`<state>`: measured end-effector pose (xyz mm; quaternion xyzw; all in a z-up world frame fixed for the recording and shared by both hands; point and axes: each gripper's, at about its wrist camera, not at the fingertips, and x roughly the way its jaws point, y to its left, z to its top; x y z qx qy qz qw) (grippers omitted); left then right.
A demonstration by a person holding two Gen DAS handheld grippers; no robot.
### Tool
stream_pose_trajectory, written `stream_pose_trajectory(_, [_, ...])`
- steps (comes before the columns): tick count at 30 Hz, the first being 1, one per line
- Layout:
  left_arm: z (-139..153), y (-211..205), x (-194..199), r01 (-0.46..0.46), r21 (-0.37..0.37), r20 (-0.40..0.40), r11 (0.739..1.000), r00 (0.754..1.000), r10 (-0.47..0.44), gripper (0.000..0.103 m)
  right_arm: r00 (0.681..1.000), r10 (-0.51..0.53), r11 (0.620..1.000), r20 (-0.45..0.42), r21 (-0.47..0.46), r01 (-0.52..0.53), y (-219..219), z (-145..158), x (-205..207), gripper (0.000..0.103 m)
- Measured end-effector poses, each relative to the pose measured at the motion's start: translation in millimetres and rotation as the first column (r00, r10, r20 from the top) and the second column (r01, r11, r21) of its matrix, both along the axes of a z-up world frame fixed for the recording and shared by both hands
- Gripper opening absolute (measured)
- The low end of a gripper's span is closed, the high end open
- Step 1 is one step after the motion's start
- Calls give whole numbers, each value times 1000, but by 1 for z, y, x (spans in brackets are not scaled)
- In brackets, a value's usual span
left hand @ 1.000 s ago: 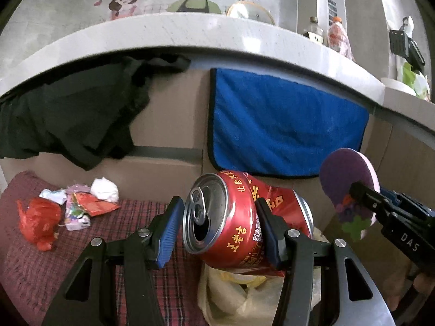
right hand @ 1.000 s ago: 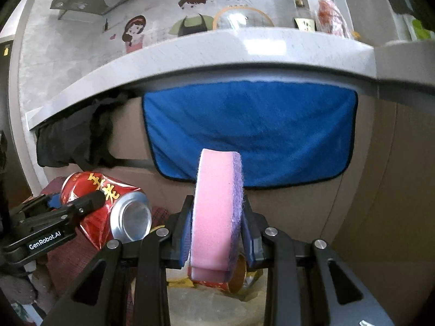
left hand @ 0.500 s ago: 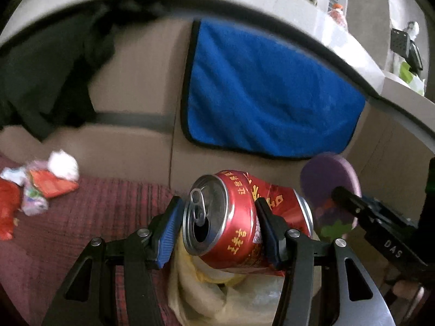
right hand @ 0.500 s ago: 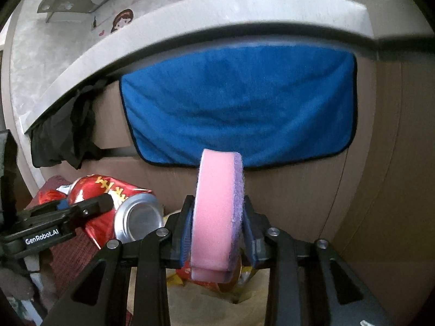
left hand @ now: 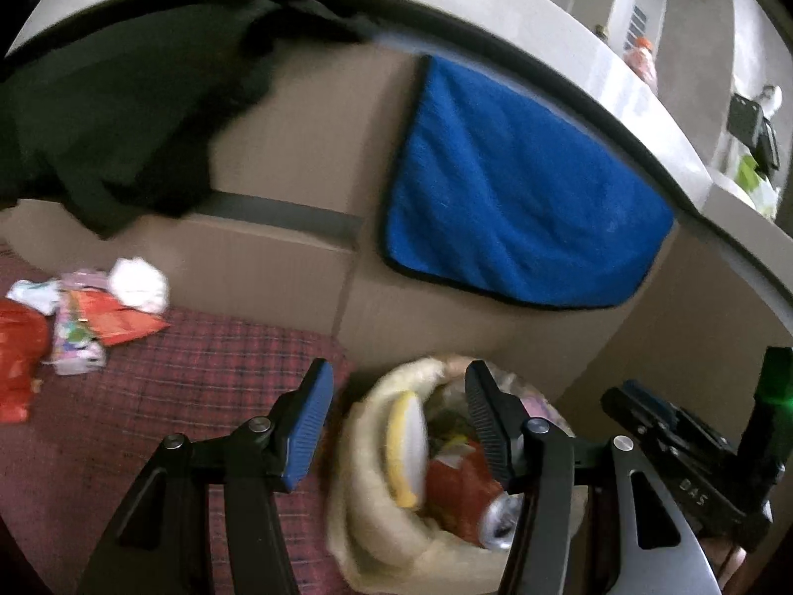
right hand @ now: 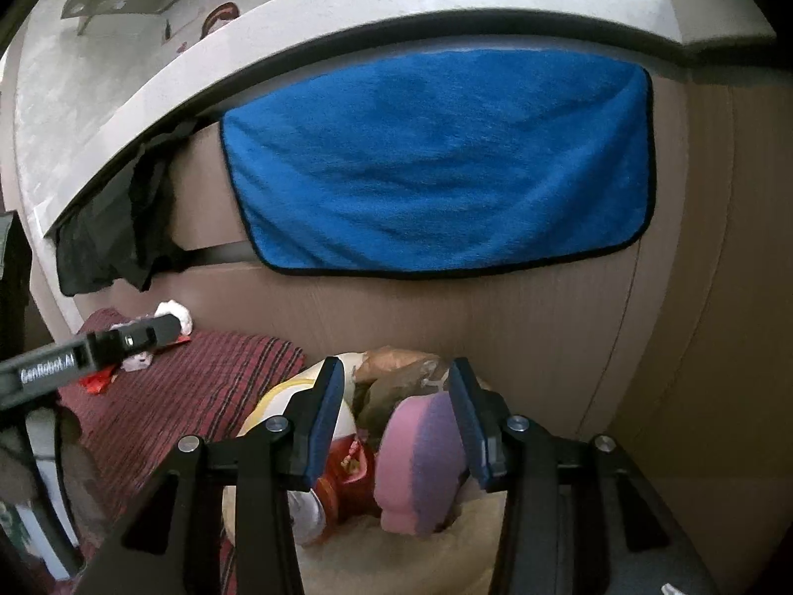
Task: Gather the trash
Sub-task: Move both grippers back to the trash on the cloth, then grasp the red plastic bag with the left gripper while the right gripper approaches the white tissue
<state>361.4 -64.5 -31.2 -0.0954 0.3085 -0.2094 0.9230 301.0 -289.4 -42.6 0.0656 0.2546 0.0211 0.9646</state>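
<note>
Both pairs of tongs hang over the mouth of the cream plastic trash bag, and both stand spread with nothing pinched between them. The left tongs sit right above the red drink can, which lies inside the bag with its silver end showing, beside a yellow-rimmed white lid or dish (too blurred to name it for certain). The right tongs are open around the pink-and-purple sponge; it looks to be resting loose on the heap in the bag, near the right pad but not gripped, though whether it touches that pad I cannot tell.

So the drop looks finished on both sides, and more trash waits: a red plastic bag, an orange snack wrapper, a pale printed packet and a wad of white tissue lie clustered on the red plaid cloth, well apart from the trash bag, below the black garment and left of the blue towel.

To do this cleanly, I'd lift both tongs straight up before swinging away, so no finger snags the bag's soft rim or drags the sponge back out. Then take the left tongs to the cluster, keeping them wide and coming down low on the flimsy pieces.
</note>
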Motion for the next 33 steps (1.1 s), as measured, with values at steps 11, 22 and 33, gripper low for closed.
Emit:
stream_pose_trajectory(11, [16, 108, -13, -192, 40, 47, 981, 981, 190, 56, 995, 73, 997, 61, -31, -72, 48, 32, -10, 42])
stream_pose_trajectory(22, [0, 234, -22, -370, 44, 30, 928, 929, 369, 56, 978, 204, 978, 46, -50, -202, 142, 36, 10, 42])
stream_pose_trajectory(33, [-44, 311, 30, -400, -35, -141, 916, 909, 392, 56, 950, 313, 947, -20, -69, -314, 228, 18, 55, 42])
